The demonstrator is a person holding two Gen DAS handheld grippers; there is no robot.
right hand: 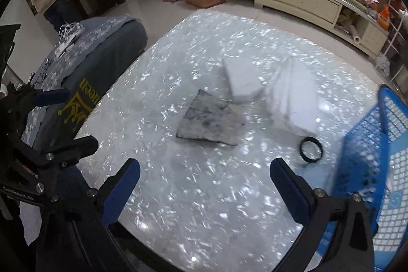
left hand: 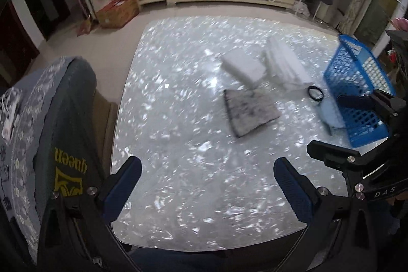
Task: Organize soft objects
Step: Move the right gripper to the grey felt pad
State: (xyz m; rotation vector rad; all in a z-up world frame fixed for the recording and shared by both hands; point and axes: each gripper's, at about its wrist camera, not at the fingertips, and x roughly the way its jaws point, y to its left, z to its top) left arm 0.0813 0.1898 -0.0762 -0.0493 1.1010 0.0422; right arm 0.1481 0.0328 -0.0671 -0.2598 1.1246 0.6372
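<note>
Your soft stuff sits mid-table: a grey mottled cloth (left hand: 251,112) folded into a flat square, and just behind it two white folded pieces, a squarish towel (left hand: 242,66) and a longer stack (left hand: 285,63) leaning beside it. A black hair band (left hand: 315,93) lies between that stack and the blue basket (left hand: 357,91), which sits tipped at the table's right edge. Both your left gripper (left hand: 207,185) and right gripper (right hand: 204,185) hang over bare pearly tabletop (left hand: 178,144) near the cloth, jaws spread wide, holding nothing. Only the right wrist view shows the basket's white-lined inside; the left view catches a pale blue piece (left hand: 330,114) at its mouth.
</note>
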